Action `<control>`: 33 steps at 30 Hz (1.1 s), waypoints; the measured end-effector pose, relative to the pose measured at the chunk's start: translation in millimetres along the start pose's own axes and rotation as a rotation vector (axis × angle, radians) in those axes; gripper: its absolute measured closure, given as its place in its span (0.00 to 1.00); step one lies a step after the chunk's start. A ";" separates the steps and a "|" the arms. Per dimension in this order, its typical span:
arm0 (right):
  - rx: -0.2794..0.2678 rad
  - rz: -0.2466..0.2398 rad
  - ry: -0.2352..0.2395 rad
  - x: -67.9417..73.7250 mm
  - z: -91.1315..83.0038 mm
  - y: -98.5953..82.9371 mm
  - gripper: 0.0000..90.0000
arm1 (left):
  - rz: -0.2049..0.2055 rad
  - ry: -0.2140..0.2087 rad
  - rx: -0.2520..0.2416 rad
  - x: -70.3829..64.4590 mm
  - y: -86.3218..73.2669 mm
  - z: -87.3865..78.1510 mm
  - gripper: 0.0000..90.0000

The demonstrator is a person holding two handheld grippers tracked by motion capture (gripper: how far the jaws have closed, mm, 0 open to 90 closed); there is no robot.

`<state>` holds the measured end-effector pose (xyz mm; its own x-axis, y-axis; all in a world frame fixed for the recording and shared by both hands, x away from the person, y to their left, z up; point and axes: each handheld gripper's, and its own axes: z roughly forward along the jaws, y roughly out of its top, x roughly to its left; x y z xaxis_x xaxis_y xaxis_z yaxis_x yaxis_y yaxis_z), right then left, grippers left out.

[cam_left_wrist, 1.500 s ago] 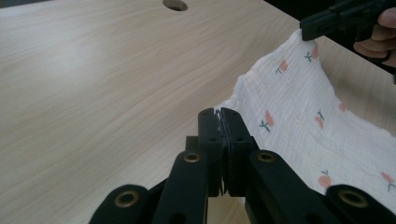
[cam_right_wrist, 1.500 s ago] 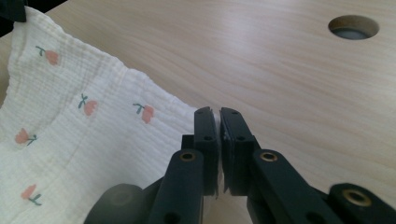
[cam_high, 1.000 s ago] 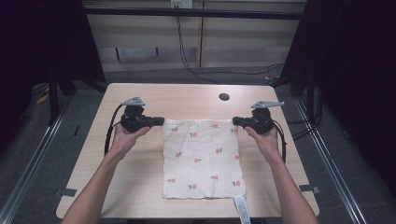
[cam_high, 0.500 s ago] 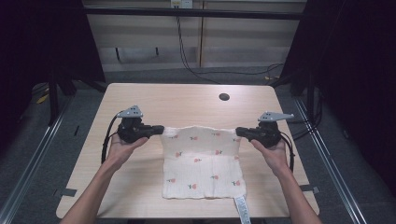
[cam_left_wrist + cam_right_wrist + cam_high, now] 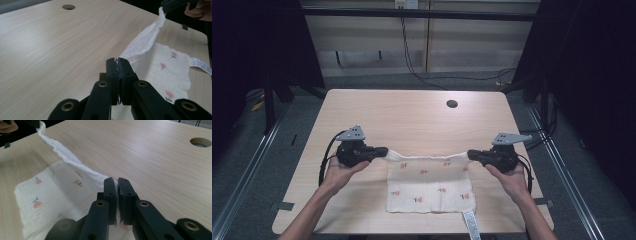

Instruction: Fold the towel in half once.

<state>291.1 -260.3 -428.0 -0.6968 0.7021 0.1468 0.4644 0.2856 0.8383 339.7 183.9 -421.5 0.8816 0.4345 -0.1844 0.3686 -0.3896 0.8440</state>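
A white cloth [image 5: 429,182] with small red flower prints lies on the wooden table [image 5: 412,120], its far edge lifted and stretched between the two grippers. My left gripper [image 5: 385,150] is shut on the cloth's far left corner; in the left gripper view the black jaws [image 5: 117,62] pinch the white cloth [image 5: 150,57]. My right gripper [image 5: 470,154] is shut on the far right corner, and the right gripper view shows the cloth [image 5: 57,185] running from its jaws [image 5: 116,181] toward the other hand. A white label [image 5: 471,223] hangs off the cloth's near edge.
A round hole [image 5: 452,104] sits in the table near its far right. Bare wood lies beyond the cloth. Dark floor with cables and metal rails surrounds the table on all sides.
Both grippers have moved toward the near edge of the table and slightly apart, carrying the far corners with them. The cloth's far part has folded over toward me and looks shorter.
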 end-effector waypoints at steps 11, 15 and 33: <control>0.025 -0.009 0.011 19.2 -10.7 -15.8 0.95 | 0.027 -0.017 0.033 -20.1 -10.1 -8.8 0.98; 0.034 -0.011 0.017 24.4 -15.3 -22.3 0.95 | 0.033 -0.006 0.063 -21.5 -16.3 -9.8 0.98; 0.117 0.028 0.045 34.2 -12.0 -62.1 0.94 | 0.042 -0.059 0.161 -46.0 -54.6 4.7 0.98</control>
<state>231.8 -261.8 -468.8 -0.7049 0.6819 0.1951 0.5431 0.3419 0.7669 280.4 181.3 -461.5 0.9114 0.3684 -0.1836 0.3691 -0.5340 0.7607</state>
